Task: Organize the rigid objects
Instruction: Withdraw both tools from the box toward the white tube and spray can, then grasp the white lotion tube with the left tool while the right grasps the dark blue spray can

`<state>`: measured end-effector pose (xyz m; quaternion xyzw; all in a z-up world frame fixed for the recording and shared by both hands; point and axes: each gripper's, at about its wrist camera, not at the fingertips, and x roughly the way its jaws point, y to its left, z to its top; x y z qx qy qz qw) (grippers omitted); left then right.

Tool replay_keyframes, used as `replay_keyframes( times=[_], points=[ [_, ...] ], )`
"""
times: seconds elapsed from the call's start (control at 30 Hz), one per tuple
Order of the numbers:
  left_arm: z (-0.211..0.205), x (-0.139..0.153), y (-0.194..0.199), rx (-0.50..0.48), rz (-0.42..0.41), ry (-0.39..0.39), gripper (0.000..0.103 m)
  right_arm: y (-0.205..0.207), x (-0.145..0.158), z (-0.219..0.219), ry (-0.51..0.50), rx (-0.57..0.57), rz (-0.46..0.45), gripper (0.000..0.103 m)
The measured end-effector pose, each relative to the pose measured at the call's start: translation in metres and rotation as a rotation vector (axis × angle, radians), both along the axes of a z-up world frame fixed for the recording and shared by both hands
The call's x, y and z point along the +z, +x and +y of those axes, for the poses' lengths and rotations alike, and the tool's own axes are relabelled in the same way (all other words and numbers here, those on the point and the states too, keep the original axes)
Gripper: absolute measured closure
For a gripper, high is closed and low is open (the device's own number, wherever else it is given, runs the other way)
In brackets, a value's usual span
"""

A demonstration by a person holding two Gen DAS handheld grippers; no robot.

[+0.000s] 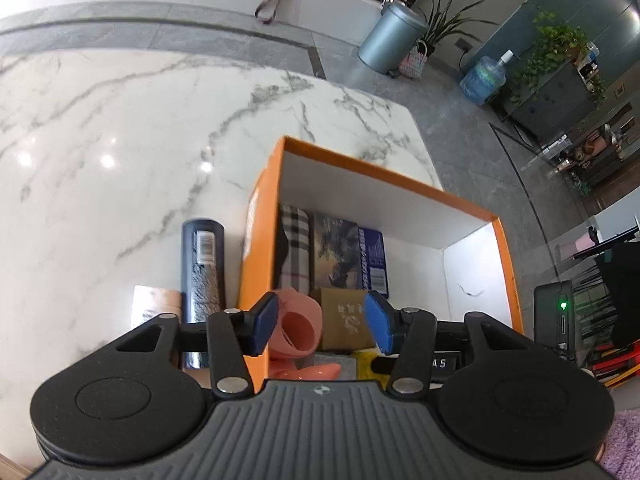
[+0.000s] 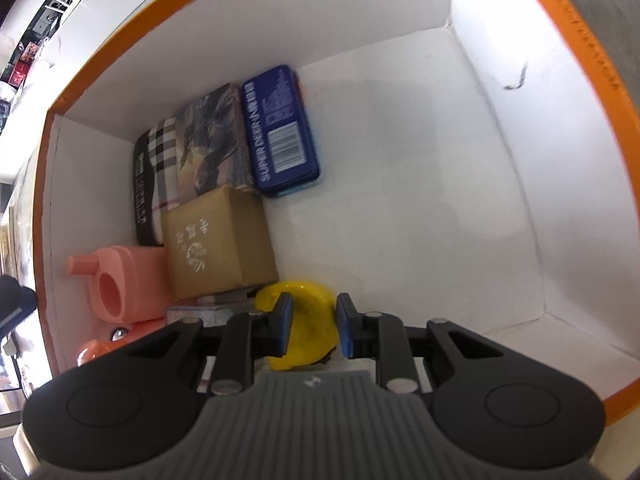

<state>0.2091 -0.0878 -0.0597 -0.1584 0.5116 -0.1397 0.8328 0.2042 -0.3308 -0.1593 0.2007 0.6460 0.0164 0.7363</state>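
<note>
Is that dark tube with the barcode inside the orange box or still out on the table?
Out. The dark tube lies on the marble table, beside the orange box's outer wall.

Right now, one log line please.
left gripper open over orange cardboard box | right gripper open around round yellow object | black tube outside

The left wrist camera is looking down from above the near rim of the orange box (image 1: 384,176), with marble table (image 1: 120,120) stretching toward ten o'clock. The right wrist camera is sitting close inside that box (image 2: 280,8), facing its floor. Both are sharing the brown carton (image 1: 346,318) (image 2: 220,244).
</note>
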Motion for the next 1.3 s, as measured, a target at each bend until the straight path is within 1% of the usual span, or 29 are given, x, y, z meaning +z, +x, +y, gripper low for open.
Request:
replay_keyframes(
  times=[0.07, 0.2, 0.3, 0.4, 0.5, 0.57, 0.67, 0.7, 0.73, 0.83, 0.87, 0.97, 1.0, 1.07, 1.1, 1.17, 1.27, 1.3],
  points=[
    [0.004, 0.002, -0.002, 0.002, -0.02, 0.001, 0.044, -0.001, 0.001, 0.004, -0.003, 0.002, 0.003, 0.079],
    [0.017, 0.003, -0.006, 0.021, -0.023, -0.013, 0.044, -0.003, 0.001, 0.01, 0.008, 0.012, 0.008, 0.08],
    [0.027, 0.004, -0.01, 0.034, -0.02, -0.019, 0.044, -0.005, 0.003, 0.014, -0.004, 0.014, -0.001, 0.08],
    [0.036, 0.006, -0.015, 0.039, -0.021, -0.018, 0.044, -0.009, 0.009, 0.016, -0.027, 0.018, -0.021, 0.08],
    [0.045, 0.011, -0.021, 0.039, -0.034, -0.017, 0.044, -0.016, 0.023, 0.021, -0.052, 0.021, -0.061, 0.077],
    [0.053, 0.017, -0.026, 0.048, -0.063, -0.011, 0.044, -0.022, 0.038, 0.026, -0.047, 0.033, -0.108, 0.076],
    [0.072, 0.025, -0.035, 0.074, -0.106, -0.015, 0.044, -0.029, 0.066, 0.037, -0.057, 0.068, -0.211, 0.074],
    [0.078, 0.027, -0.039, 0.084, -0.117, -0.012, 0.044, -0.03, 0.076, 0.041, -0.06, 0.078, -0.25, 0.068],
    [0.085, 0.029, -0.042, 0.096, -0.123, -0.007, 0.044, -0.029, 0.085, 0.047, -0.059, 0.088, -0.291, 0.066],
    [0.103, 0.027, -0.052, 0.129, -0.126, 0.0, 0.044, -0.037, 0.11, 0.069, -0.052, 0.124, -0.401, 0.066],
    [0.109, 0.026, -0.054, 0.137, -0.123, -0.003, 0.044, -0.04, 0.116, 0.081, -0.044, 0.138, -0.438, 0.066],
    [0.125, 0.018, -0.061, 0.146, -0.103, -0.022, 0.044, -0.051, 0.133, 0.11, -0.036, 0.176, -0.523, 0.06],
    [0.13, 0.015, -0.063, 0.148, -0.099, -0.032, 0.044, -0.051, 0.135, 0.122, -0.034, 0.197, -0.546, 0.058],
    [0.138, 0.007, -0.065, 0.152, -0.102, -0.054, 0.044, -0.054, 0.135, 0.146, -0.015, 0.256, -0.583, 0.058],
    [0.142, 0.001, -0.066, 0.151, -0.107, -0.068, 0.044, -0.052, 0.132, 0.158, -0.012, 0.289, -0.586, 0.058],
    [0.147, -0.011, -0.064, 0.145, -0.091, -0.083, 0.044, -0.051, 0.12, 0.181, -0.027, 0.331, -0.575, 0.059],
    [0.148, -0.032, -0.061, 0.137, -0.055, -0.085, 0.044, -0.046, 0.107, 0.2, -0.093, 0.341, -0.561, 0.059],
    [0.146, -0.039, -0.059, 0.125, -0.049, -0.084, 0.044, -0.048, 0.107, 0.203, -0.132, 0.356, -0.556, 0.059]
  ],
)
